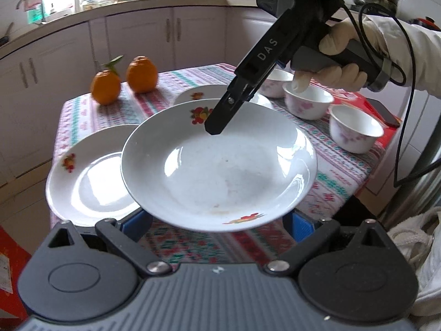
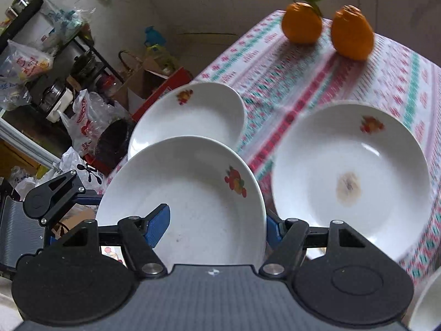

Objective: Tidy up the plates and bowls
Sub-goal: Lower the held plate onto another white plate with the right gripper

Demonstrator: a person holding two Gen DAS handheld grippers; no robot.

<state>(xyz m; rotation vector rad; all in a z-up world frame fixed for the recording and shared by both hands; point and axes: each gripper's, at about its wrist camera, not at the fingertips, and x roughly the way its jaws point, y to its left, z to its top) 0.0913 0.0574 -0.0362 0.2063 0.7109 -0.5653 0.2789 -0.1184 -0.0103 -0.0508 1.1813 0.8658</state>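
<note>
A white plate with fruit prints (image 1: 220, 165) hangs in the air above the table. My right gripper (image 1: 217, 127) comes in from the upper right and is shut on the plate's far rim. In the right wrist view one blue pad (image 2: 158, 226) lies on top of that plate (image 2: 193, 193) and the other sits beneath its edge. My left gripper (image 1: 219, 222) stands open, its blue pads (image 1: 137, 220) wide apart under the plate's near rim. Whether they touch it I cannot tell. Two more plates lie on the cloth: one at the left (image 1: 91, 171) and one behind (image 1: 198, 93).
Three white bowls (image 1: 308, 102) stand at the right of the table (image 1: 344, 171), with a dark phone (image 1: 383, 113) beyond them. Two oranges (image 1: 142, 74) sit at the far left corner. The plate on the right (image 2: 350, 179) has a brown stain. Bags and boxes clutter the floor (image 2: 82, 115).
</note>
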